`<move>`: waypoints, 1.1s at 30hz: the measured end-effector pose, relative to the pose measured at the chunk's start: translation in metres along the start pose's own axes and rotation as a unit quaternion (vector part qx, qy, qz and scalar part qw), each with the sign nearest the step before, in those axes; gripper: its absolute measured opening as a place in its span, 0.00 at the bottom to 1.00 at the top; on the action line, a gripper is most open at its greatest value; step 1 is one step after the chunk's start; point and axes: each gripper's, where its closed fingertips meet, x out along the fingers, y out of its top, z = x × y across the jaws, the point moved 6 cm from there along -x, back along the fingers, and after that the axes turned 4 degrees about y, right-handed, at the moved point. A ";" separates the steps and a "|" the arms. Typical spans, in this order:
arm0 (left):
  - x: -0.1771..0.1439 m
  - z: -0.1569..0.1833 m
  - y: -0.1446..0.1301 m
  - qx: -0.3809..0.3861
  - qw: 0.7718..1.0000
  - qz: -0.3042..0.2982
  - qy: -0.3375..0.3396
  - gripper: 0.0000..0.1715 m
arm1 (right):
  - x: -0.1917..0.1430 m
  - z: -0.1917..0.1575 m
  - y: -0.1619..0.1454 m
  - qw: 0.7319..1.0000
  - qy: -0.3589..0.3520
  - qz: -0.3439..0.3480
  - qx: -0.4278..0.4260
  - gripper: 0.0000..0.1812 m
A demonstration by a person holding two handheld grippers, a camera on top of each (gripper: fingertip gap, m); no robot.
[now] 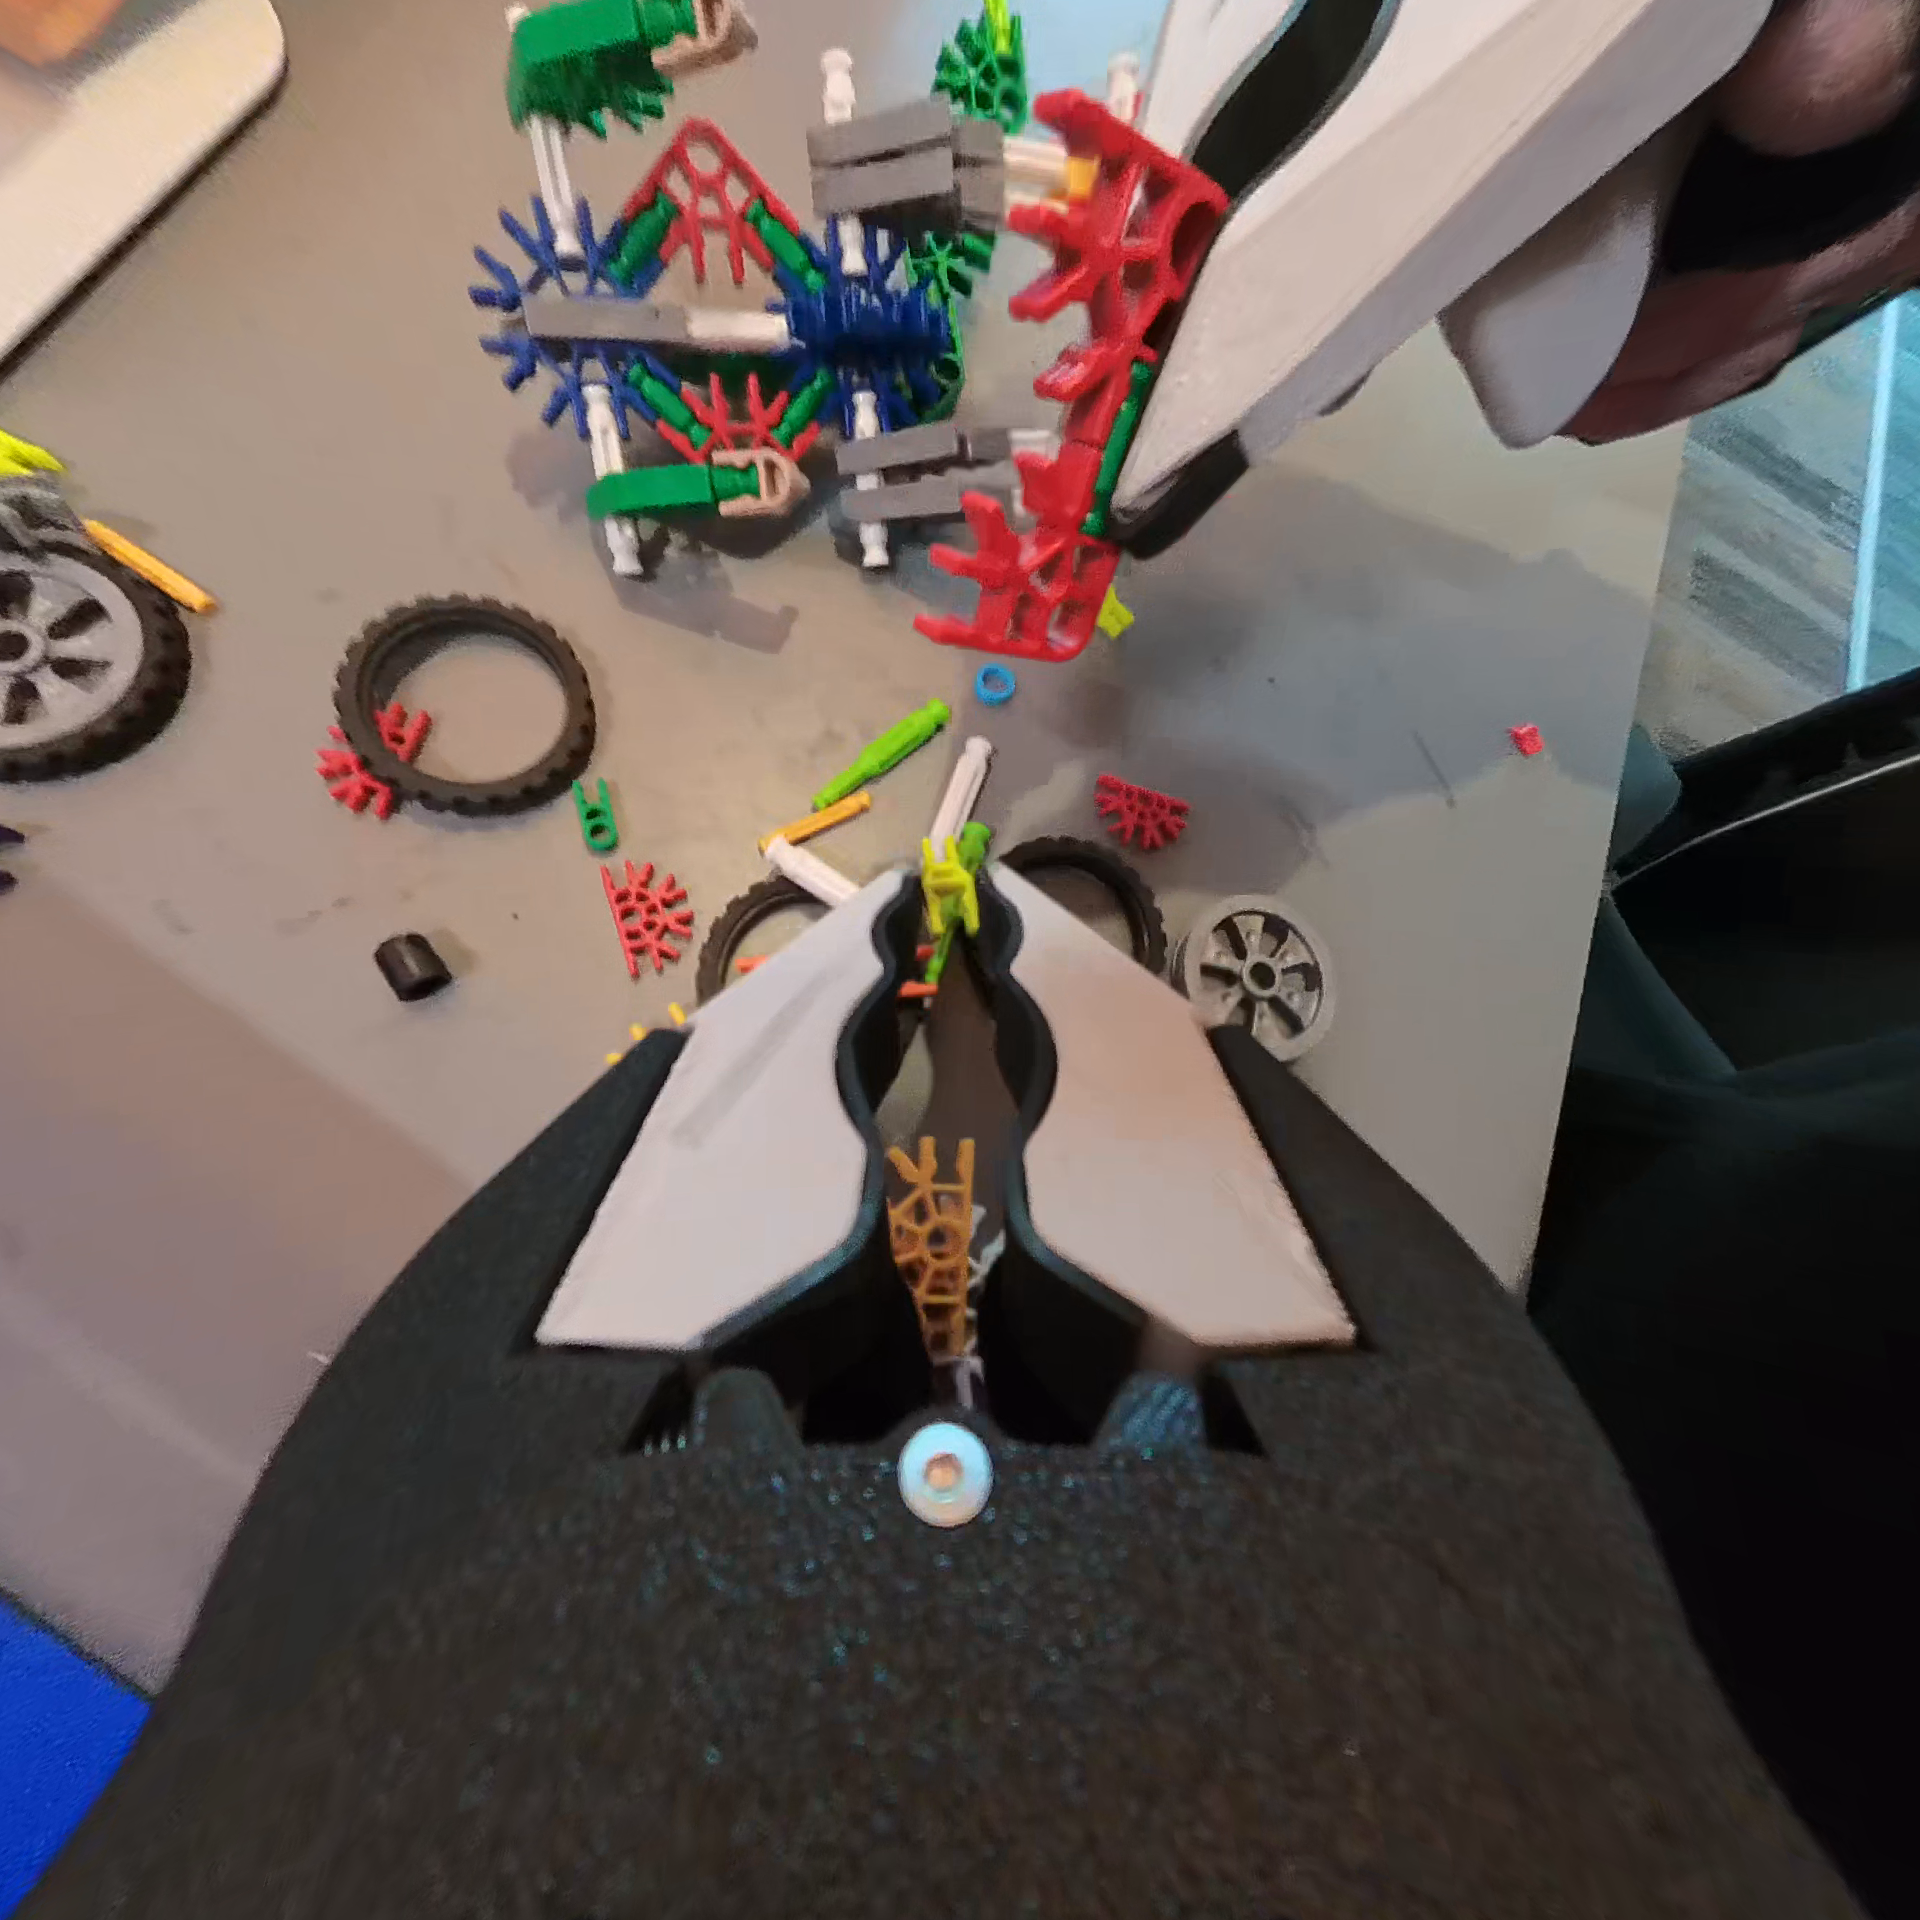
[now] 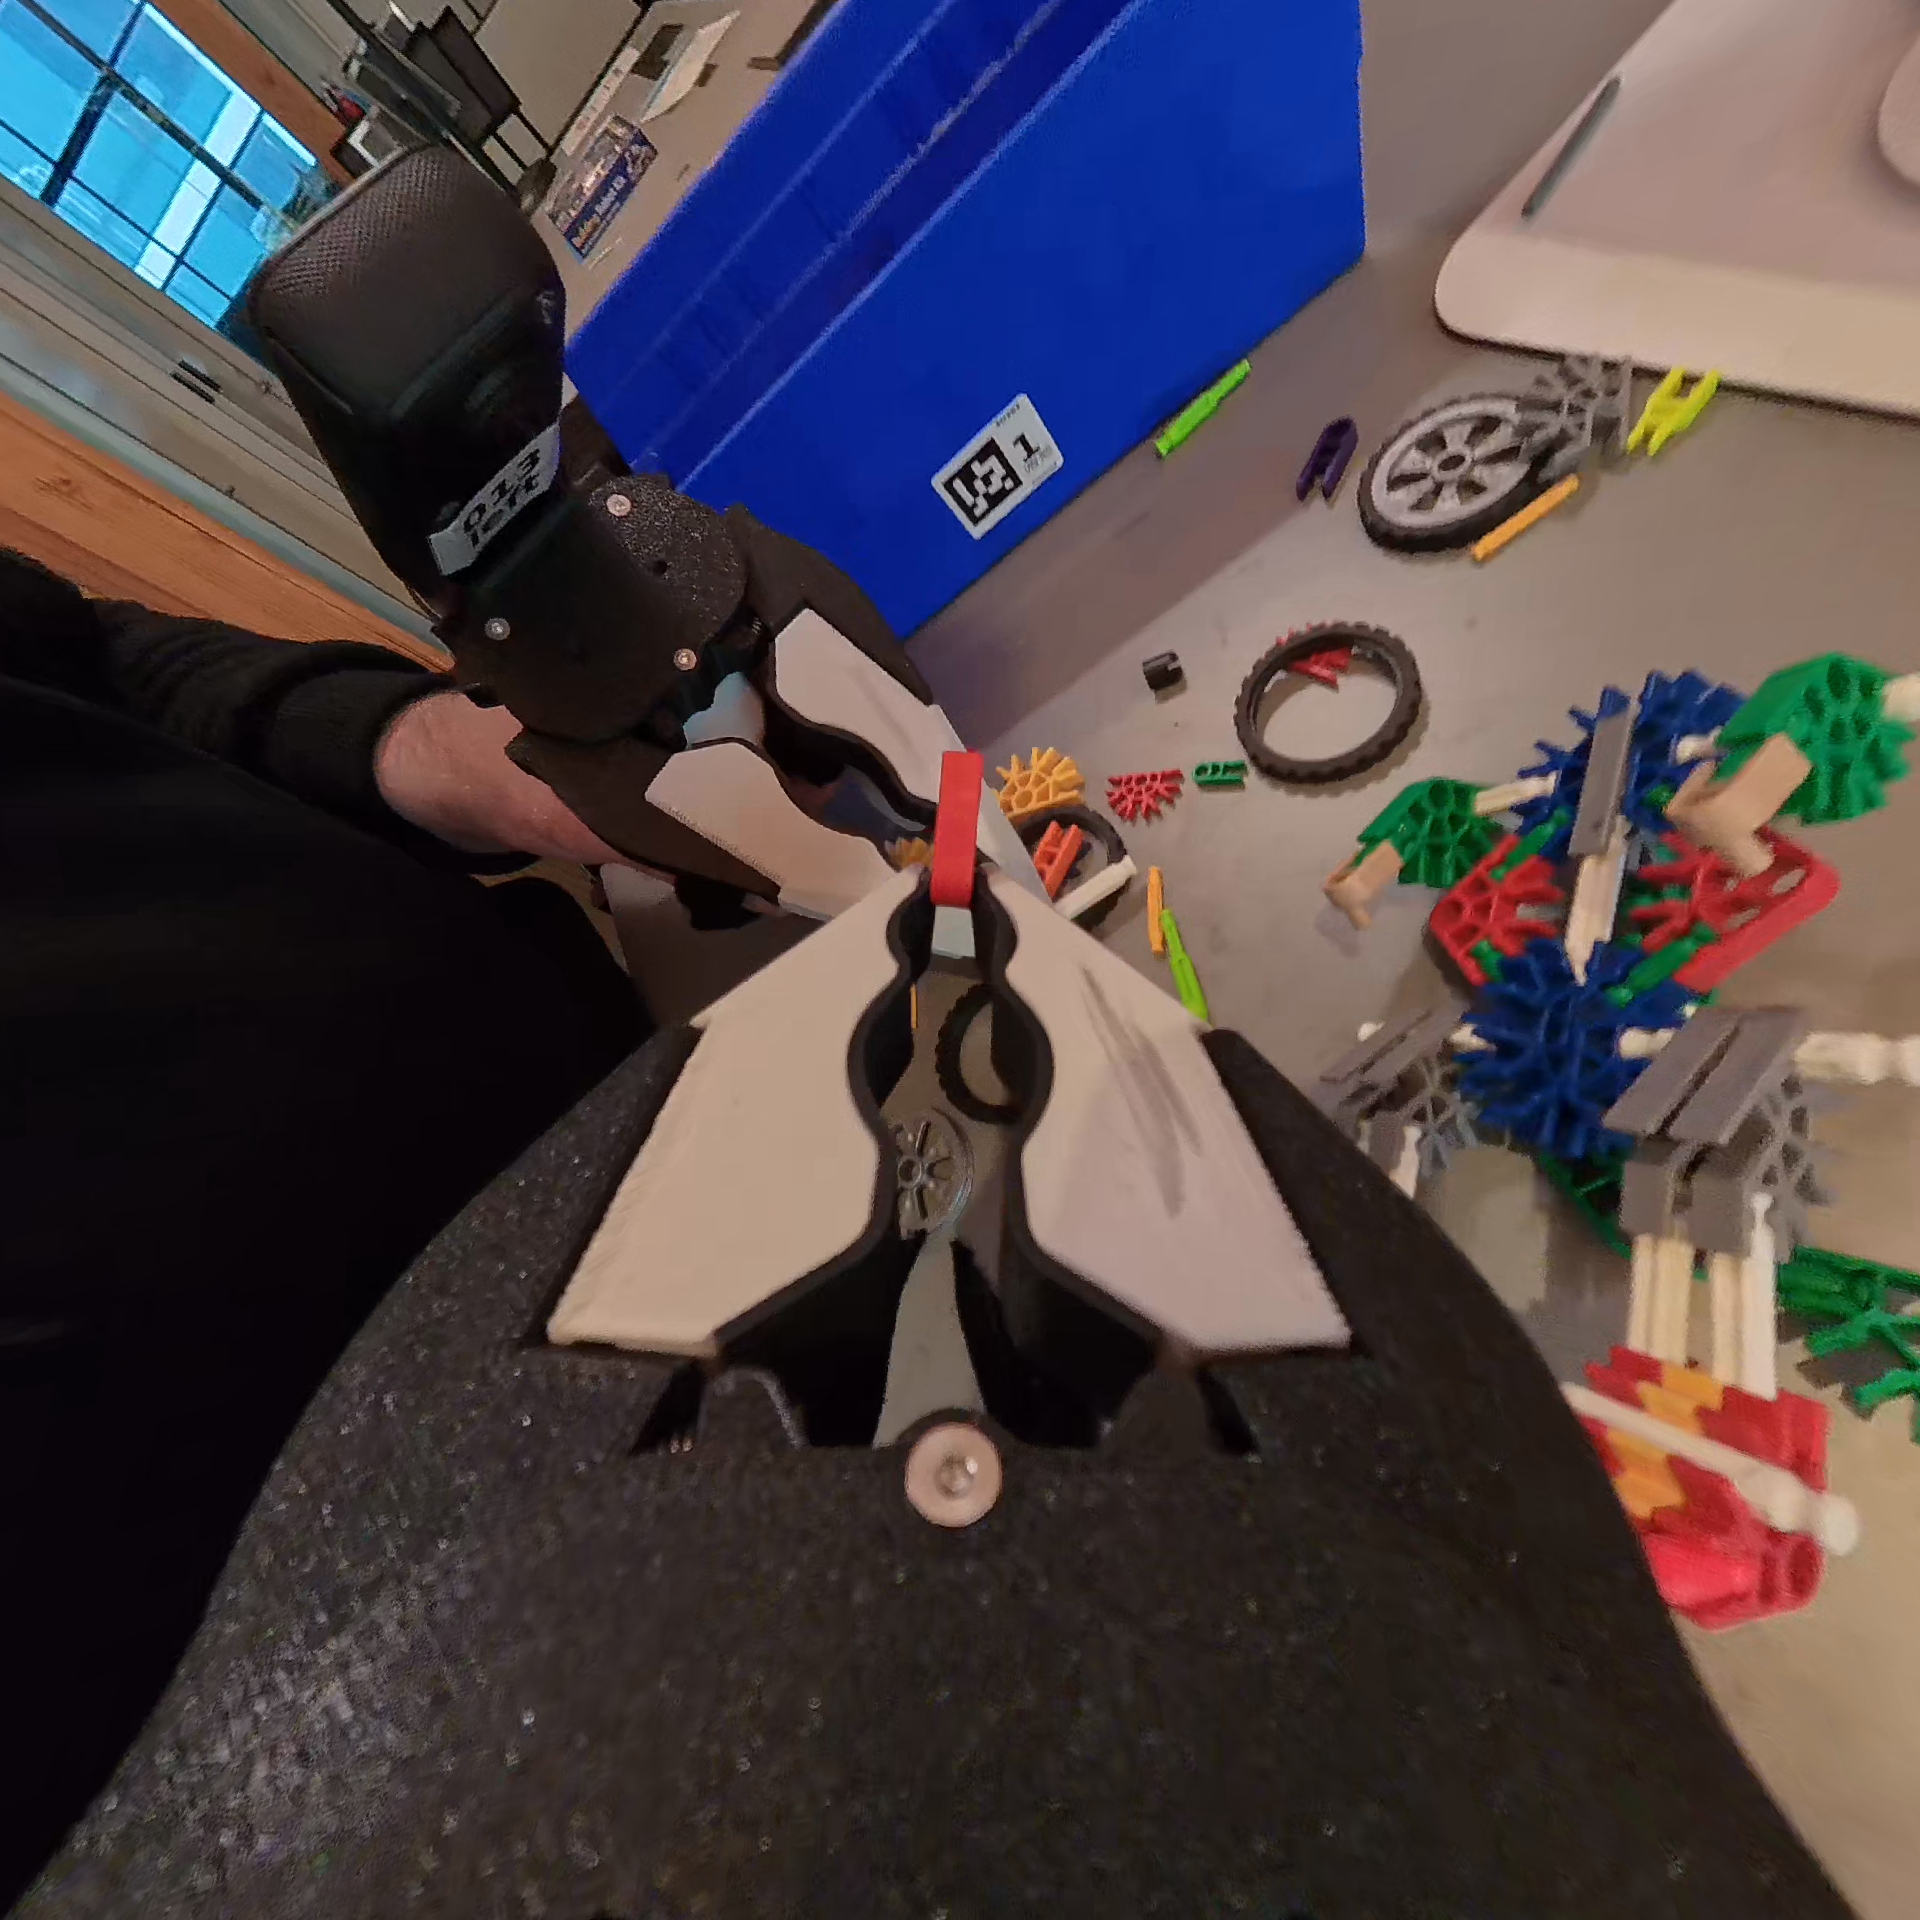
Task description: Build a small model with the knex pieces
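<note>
Over grey bench (image 1: 312, 416), left wrist view: left tool (image 1: 948, 883) pinched narrow on small yellow-green connector (image 1: 951, 891); black tyres (image 1: 465, 702), red connectors around. Right wrist view: right tool (image 2: 951, 883) clamps red piece (image 2: 956, 826) edge-on; colourful rod model (image 2: 1600, 935) at right, blue bin (image 2: 1039, 260) behind.

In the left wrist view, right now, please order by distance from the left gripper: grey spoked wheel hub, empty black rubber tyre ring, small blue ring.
From the left gripper:
1. Grey spoked wheel hub, right, beside the finger.
2. Small blue ring, ahead.
3. Empty black rubber tyre ring, far left.
</note>
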 end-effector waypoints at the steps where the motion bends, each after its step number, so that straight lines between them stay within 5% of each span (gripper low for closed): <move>1: 0.001 0.000 -0.001 0.000 1.000 -0.001 0.001 0.05 | 0.001 0.001 -0.003 1.000 -0.001 0.001 0.007 0.03; 15: 0.003 0.002 -0.004 0.008 1.000 -0.018 0.001 0.10 | -0.003 0.007 -0.024 0.999 -0.021 -0.006 0.037 0.03; 23: 0.014 -0.001 -0.002 0.056 0.996 -0.062 0.012 0.08 | 0.002 0.008 -0.027 0.999 -0.022 -0.018 0.034 0.03; 33: 0.009 -0.003 -0.005 0.029 0.998 -0.057 0.015 0.04 | -0.002 0.011 -0.033 0.999 -0.025 -0.018 0.043 0.03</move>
